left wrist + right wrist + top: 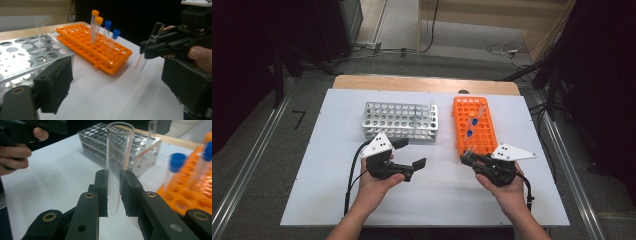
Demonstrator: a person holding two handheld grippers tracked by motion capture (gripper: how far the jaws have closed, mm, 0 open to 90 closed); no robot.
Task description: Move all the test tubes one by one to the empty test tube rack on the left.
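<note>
In the high view, your right gripper [468, 159] sits in the lower right of the frame, just below the orange rack [474, 126], and it is clamped on a clear glass tube [470, 152]. Your left gripper [411, 153] is near the middle, just below the silver rack [400, 120], with its jaws apart and nothing in them. The white counter [332, 165] has lots of free room between your two hands, so bring them together there, not over the racks. In the left gripper view, the glass tube [141, 62] hangs tilted at the right of the frame, with its round end pointing down. If you mean to pass it over, I think you should take it by that free lower part, slowly. In the right gripper view, the glass tube [117, 162] stands up in the middle, pinched near its bottom between the two black pads. Keep that squeeze soft and steady, because glass can slip or crack. Do not let go until your other gripper holds it tight.
</note>
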